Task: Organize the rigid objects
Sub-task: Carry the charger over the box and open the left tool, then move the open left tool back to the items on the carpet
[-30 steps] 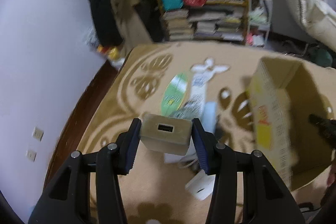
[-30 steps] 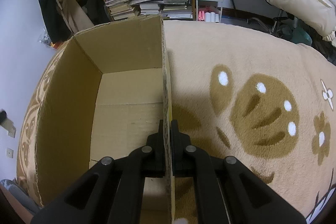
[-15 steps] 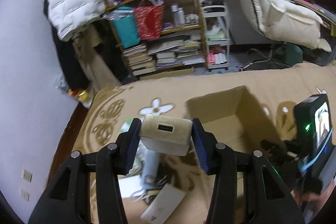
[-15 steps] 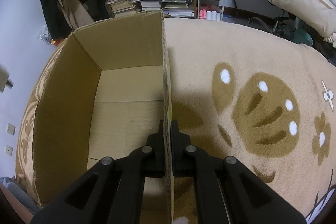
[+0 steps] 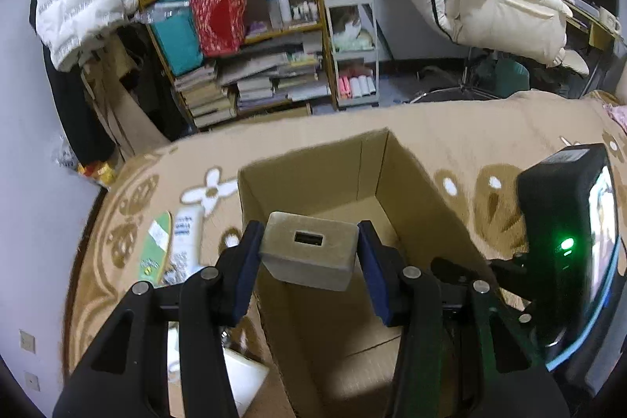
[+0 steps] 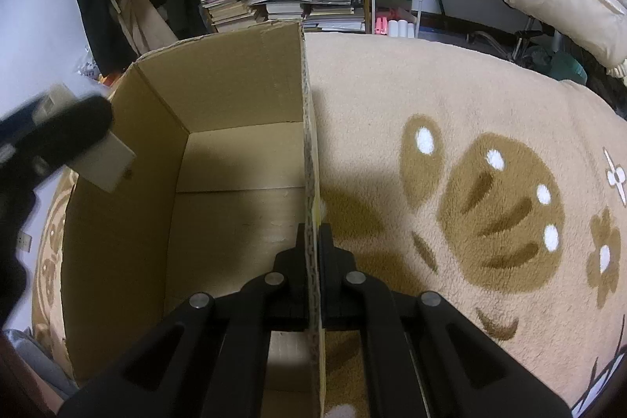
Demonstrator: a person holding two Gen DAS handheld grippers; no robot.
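Charger [image 5: 310,250], a chunky off-white block with rounded edges and one USB socket in its facing end, is sitting clamped between the blue pads [image 5: 247,273] of the left gripper [image 5: 309,271], whose jaws are spread only as wide as the block itself. It is hanging in the air over the near left wall of the cardboard box [image 5: 325,175], above the bare inside. In the right wrist view the same charger [image 6: 104,165] is showing as a pale slab at the box's left edge, blurred along with the dark gripper around it. The right gripper [image 6: 312,247] is pinching the right wall of the box [image 6: 219,93], its jaws pressed nearly together with just the cardboard edge between them. The box is standing open on a tan rug [image 6: 450,112] patterned with brown shapes and white dots. To the left of the box on the rug, a green oval card [image 5: 156,245] and a white printed tube [image 5: 188,234] are lying side by side.
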